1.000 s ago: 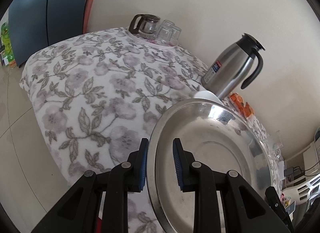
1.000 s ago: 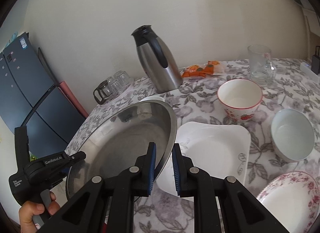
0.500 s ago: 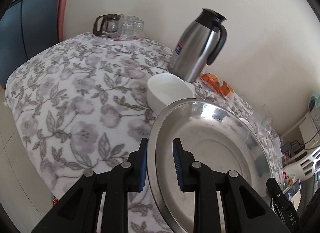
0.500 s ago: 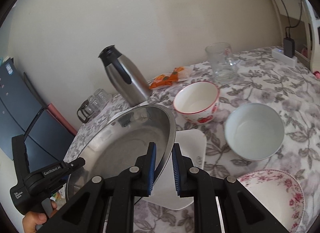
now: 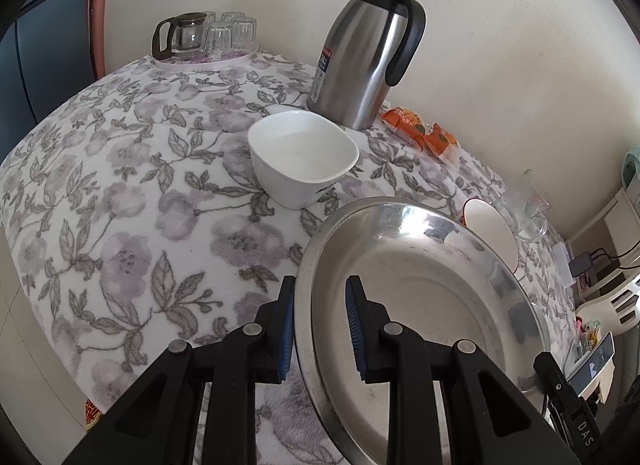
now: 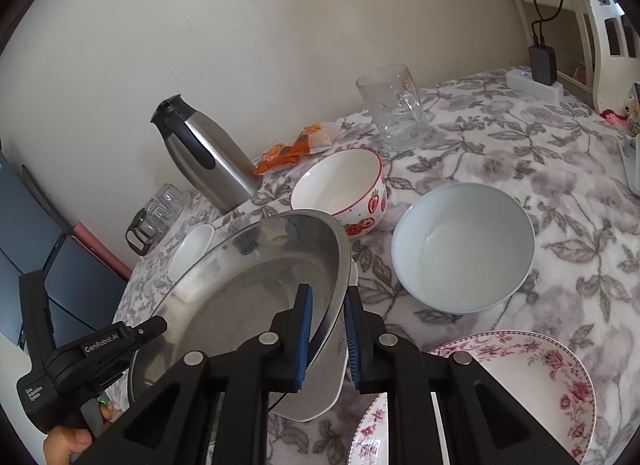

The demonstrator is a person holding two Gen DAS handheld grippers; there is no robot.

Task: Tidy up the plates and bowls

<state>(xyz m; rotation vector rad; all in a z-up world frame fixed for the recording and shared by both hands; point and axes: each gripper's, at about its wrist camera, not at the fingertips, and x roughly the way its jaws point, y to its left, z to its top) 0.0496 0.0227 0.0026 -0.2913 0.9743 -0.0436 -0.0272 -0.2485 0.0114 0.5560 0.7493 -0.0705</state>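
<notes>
A large steel plate [image 5: 420, 305] is held above the floral table by both grippers. My left gripper [image 5: 320, 329] is shut on its left rim. My right gripper [image 6: 326, 337] is shut on its right rim, where the steel plate [image 6: 248, 289] tilts. A white square plate [image 6: 320, 389] lies under it. A white square bowl [image 5: 302, 157] sits ahead of the left gripper. A strawberry bowl [image 6: 340, 185], a pale blue bowl [image 6: 464, 245] and a pink floral plate [image 6: 520, 377] lie to the right.
A steel thermos [image 5: 368, 49] stands by the wall, with orange snack packets [image 5: 420, 133] beside it. A tray of glasses and a small glass pot [image 5: 204, 37] sits at the far left corner. A glass mug [image 6: 394, 107] stands behind the bowls. A power strip [image 6: 534, 81] lies far right.
Both grippers have carried the steel plate to the right over the table. The white square bowl has come fully into the left view, and the square plate is now mostly covered.
</notes>
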